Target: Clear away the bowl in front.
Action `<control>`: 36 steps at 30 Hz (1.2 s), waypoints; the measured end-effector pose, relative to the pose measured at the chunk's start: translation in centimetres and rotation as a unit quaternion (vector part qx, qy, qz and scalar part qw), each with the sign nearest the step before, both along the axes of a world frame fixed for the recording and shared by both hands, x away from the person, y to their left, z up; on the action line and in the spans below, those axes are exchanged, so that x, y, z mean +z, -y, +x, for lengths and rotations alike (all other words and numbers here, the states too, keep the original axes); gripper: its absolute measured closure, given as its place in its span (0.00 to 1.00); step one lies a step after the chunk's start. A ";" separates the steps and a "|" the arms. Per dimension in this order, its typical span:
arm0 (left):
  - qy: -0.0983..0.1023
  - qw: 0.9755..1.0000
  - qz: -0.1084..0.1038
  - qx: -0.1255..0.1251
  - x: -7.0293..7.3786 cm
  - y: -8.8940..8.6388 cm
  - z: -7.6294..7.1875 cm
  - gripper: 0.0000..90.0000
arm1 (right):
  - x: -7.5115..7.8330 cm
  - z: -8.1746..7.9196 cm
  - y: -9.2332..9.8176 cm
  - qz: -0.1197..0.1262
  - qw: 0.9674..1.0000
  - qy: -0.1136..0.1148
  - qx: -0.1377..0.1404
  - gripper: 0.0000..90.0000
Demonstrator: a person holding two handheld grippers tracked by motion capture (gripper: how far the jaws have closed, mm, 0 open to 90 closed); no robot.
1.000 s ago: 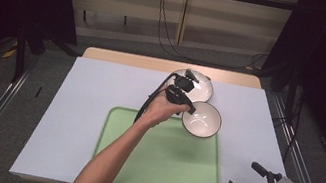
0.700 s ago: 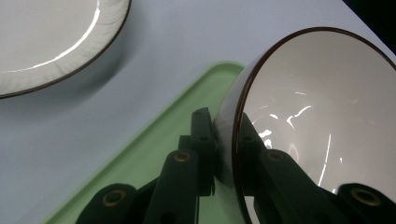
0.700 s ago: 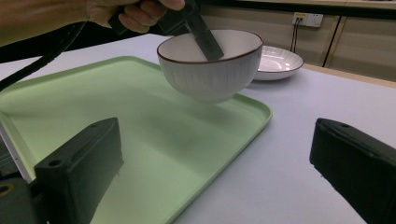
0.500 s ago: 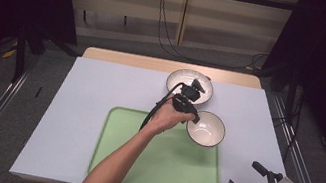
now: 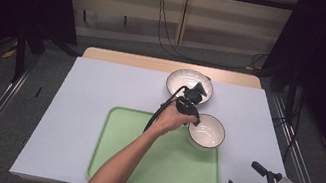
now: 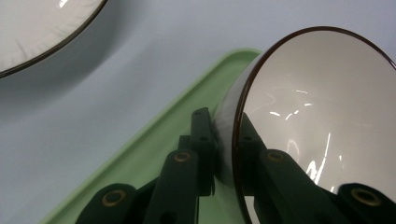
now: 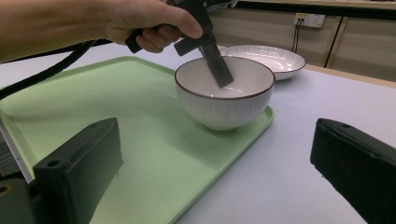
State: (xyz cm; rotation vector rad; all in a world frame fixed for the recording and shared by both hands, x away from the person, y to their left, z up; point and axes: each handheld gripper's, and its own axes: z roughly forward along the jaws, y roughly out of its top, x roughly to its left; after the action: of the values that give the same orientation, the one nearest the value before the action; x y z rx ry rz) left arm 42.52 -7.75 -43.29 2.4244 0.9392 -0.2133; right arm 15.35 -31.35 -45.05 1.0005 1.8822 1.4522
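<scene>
1. No readable writing on the bowl [image 5: 206,131], the ribbed plate [image 5: 190,82] or the tray [image 5: 127,166].
2. Left tongs [image 5: 193,118] pinch the bowl's rim at the green tray's far right corner.
3. Right tongs [image 5: 245,182] gape wide, holding nothing, near the tabletop's [image 5: 100,90] corner.
4. Pale tabletop cover; cables hang behind.

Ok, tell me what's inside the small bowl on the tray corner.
One jaw of the left gripper reaches inside the bowl, the other stays outside, pinching the rim. The visible inner wall is bare white. The bowl's bottom is hidden behind its near wall, and the jaw covers part.
</scene>
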 end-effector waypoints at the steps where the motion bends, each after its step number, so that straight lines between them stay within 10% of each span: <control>1: 0.003 1.000 0.000 0.002 -0.1 0.0 0.1 0.91 | 0.0 0.0 0.0 0.003 1.000 -0.002 0.001 0.02; 21: 0.015 1.000 -0.012 -0.008 -0.9 -0.3 0.2 0.90 | 0.0 0.0 0.0 0.005 1.000 0.000 -0.002 0.02; 28: 0.030 0.999 -0.040 -0.018 -1.0 -0.2 -0.5 0.63 | 0.0 0.1 0.0 0.003 1.000 -0.002 0.002 0.02; 32: 0.061 0.994 -0.077 -0.047 -0.6 -0.8 -0.5 0.47 | 0.0 0.0 0.0 0.006 1.000 -0.002 -0.002 0.02; 36: 0.082 0.994 -0.064 -0.039 -0.2 -1.1 -0.7 0.20 | 0.0 0.1 0.0 0.005 1.000 0.000 -0.001 0.02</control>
State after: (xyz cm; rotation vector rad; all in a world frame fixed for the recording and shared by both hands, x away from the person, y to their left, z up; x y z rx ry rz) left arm 41.81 -6.64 -43.46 2.3216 0.7359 -0.0974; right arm 15.44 -31.32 -45.06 1.0057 1.8757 1.4622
